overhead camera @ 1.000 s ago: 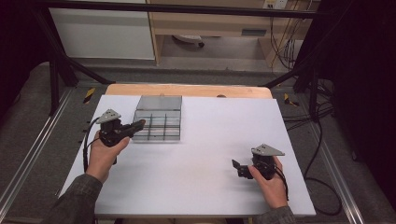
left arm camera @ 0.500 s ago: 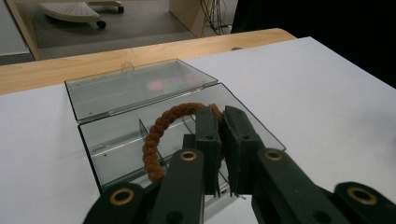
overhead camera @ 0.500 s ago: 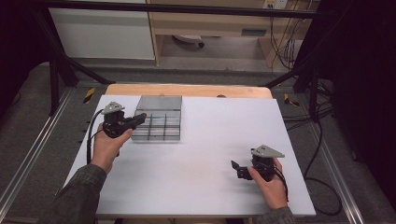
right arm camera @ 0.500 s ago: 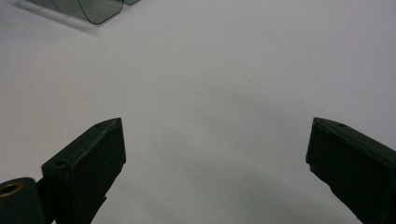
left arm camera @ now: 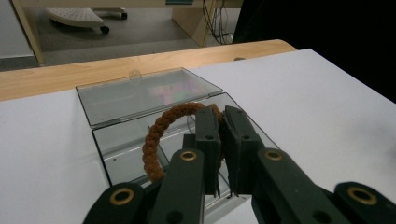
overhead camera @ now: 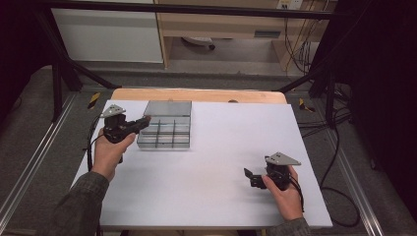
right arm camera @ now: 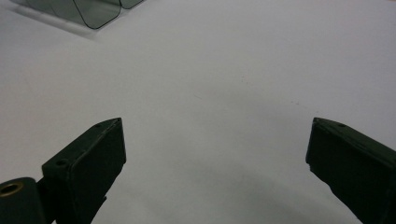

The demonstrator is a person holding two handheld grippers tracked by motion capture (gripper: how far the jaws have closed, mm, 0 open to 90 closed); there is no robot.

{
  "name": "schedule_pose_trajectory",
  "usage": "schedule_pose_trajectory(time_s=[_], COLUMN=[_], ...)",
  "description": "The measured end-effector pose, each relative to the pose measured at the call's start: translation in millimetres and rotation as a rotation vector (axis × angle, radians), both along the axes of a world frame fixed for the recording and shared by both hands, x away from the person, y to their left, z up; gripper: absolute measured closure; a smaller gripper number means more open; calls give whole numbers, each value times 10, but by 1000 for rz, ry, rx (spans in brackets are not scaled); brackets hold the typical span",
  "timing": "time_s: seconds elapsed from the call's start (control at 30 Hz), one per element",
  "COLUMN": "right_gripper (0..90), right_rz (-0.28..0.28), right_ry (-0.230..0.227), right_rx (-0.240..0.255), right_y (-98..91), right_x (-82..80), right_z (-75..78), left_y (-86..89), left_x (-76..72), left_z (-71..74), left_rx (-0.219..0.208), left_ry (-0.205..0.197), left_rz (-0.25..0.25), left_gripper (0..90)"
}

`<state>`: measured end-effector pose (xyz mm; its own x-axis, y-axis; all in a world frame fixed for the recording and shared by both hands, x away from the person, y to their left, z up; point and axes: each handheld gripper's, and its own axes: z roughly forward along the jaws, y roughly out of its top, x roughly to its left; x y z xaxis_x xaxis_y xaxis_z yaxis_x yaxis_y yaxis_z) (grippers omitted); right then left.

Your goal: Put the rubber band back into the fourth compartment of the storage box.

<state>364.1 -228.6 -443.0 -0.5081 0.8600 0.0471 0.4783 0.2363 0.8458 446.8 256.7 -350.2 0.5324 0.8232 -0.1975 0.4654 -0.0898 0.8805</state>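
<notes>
A clear plastic compartment box lies at the back left of the white table, its lid folded open behind it. My left gripper hovers at the box's left edge, shut on a brown beaded bracelet. In the left gripper view that gripper pinches one end of the loop, and the rest arcs leftwards above the box's compartments and in front of the lid. My right gripper rests low near the table's front right, open, and in its own view the gripper has bare table between its jaws.
The table's wooden back edge runs behind the box. A corner of the clear box shows at the top left of the right gripper view. Cables hang off the table's right side. White tabletop lies between the two grippers.
My left gripper has moved away from the person and slightly up, carrying the bracelet to the box's left edge. The right gripper has stayed put.
</notes>
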Motion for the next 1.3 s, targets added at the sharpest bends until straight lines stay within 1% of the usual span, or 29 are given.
schedule_pose_trajectory(time_s=[0.03, 0.07, 0.1, 0.13, 0.17, 0.23, 0.3, 0.4, 0.47, 0.5, 0.53, 0.6, 0.7, 0.83, 0.93, 1.17, 1.2, 1.27, 1.3], right_gripper=[54, 54, 54, 54, 54, 55, 55, 55, 55, 55, 55, 57, 56, 55, 56, 56, 55, 53, 46], right_rz=[4, 5, 8, 10, 12, 14, 17, 18, 22, 26, 26, 24, 25, 28, 29, 34, 33, 35, 33], right_ry=[-1, -1, 0, 2, 1, 2, 3, -2, 7, 7, 7, 11, 10, 14, 12, 13, 13, 13, 13], right_rx=[-3, -5, -7, -7, -12, -18, -17, -21, -23, -27, -27, -30, -28, -33, -30, -33, -34, -35, -36], right_y=[1, 2, 4, 7, 9, 14, 18, 26, 32, 28, 28, 23, 26, 31, 24, 37, 36, 36, 39], right_x=[1, 3, 4, 4, 8, 6, -2, -3, 2, 10, 10, 18, 10, 3, 9, 1, 1, 2, 5], right_z=[-2, -3, -3, -5, -7, -4, 5, 9, -3, -11, -11, -17, -10, -17, -17, -13, -14, -14, -20], left_y=[42, 67, 67, 110, 110, 142, 135, 116, 90, 53, 53, 17, 0, 6, 41, 64, 50, 48, 56], left_x=[6, 12, 12, 20, 20, 18, 15, 20, 19, 13, 13, 18, 39, 60, 100, 142, 161, 164, 160], left_z=[-12, -22, -22, -38, -38, -39, -35, -42, -66, -106, -106, -132, -145, -168, -206, -256, -289, -302, -324], left_rx=[-9, -28, -28, -81, -81, -112, -117, -119, -121, -126, -126, -107, -114, -116, -106, -100, -73, -69, -67], left_ry=[9, 16, 16, 30, 30, 20, 18, 21, 22, 30, 30, 34, 41, 50, 58, 72, 77, 72, 60], left_rz=[10, 13, 13, 26, 26, 50, 45, 36, 32, 26, 26, 18, 17, 24, 41, 42, 39, 35, 30], left_gripper=[846, 846, 846, 846, 846, 847, 846, 846, 846, 846, 846, 846, 846, 846, 846, 846, 846, 846, 846])
